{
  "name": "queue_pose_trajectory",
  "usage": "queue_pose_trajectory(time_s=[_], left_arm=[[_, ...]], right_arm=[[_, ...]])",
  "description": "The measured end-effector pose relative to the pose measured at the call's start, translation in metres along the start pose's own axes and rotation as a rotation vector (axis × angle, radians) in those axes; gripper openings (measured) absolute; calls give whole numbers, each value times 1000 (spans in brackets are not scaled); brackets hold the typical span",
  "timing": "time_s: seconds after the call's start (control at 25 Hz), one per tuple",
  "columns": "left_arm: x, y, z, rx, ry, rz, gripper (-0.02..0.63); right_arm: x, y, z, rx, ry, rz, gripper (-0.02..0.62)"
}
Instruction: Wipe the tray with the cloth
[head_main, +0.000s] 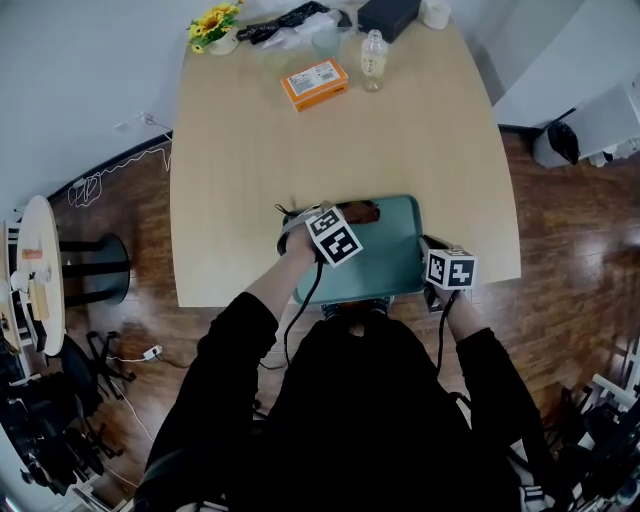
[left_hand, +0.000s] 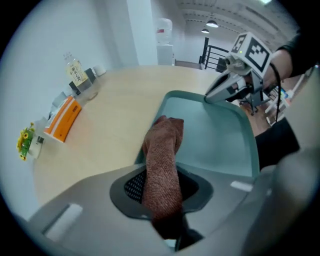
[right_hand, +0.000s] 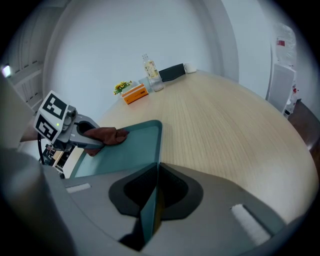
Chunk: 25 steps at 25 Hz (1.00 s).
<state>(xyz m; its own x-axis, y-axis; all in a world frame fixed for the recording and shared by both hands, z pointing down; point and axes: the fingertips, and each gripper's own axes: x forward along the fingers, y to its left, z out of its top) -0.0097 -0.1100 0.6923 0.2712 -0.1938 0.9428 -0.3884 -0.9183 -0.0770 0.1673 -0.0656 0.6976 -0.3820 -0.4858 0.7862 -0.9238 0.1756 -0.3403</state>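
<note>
A teal tray (head_main: 392, 262) lies at the table's near edge, below me in the head view. My left gripper (head_main: 318, 222) is shut on a reddish-brown cloth (left_hand: 162, 165), whose free end rests on the tray's floor near its far left corner (left_hand: 167, 126). My right gripper (head_main: 432, 262) is shut on the tray's right rim (right_hand: 148, 210), which runs edge-on between its jaws. The right gripper view shows the left gripper (right_hand: 87, 137) with the cloth (right_hand: 107, 135) over the tray (right_hand: 130, 150). In the left gripper view the right gripper (left_hand: 220, 92) clamps the tray's far rim.
At the far end of the table (head_main: 250, 140) stand an orange box (head_main: 314, 84), a clear bottle (head_main: 373, 60), a small pot of yellow flowers (head_main: 215, 28), a black box (head_main: 388, 15) and other dark items. Wooden floor and cables surround the table.
</note>
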Motion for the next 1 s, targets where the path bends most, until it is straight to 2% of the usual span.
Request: queue_pose_trajectory(time_s=[0.16, 0.28, 0.4, 0.52, 0.64, 0.8, 1.0], left_arm=[[0, -51, -1, 83, -5, -35, 61], [-6, -113, 3, 145, -30, -162, 61], [-12, -165, -1, 229, -29, -251, 61], [-15, -190, -2, 213, -42, -301, 61], [-13, -191, -4, 190, -50, -306, 60], [-13, -175, -5, 208, -41, -285, 61], [-7, -98, -10, 169, -10, -155, 60]], right_arm=[[0, -4, -3, -1, 5, -5, 17], [0, -4, -4, 0, 10, -4, 17], [1, -4, -3, -3, 11, -1, 17], [1, -3, -3, -7, 11, -3, 17], [2, -3, -2, -13, 10, -8, 17], [0, -1, -4, -10, 11, -5, 18], [2, -2, -1, -18, 13, -6, 18]])
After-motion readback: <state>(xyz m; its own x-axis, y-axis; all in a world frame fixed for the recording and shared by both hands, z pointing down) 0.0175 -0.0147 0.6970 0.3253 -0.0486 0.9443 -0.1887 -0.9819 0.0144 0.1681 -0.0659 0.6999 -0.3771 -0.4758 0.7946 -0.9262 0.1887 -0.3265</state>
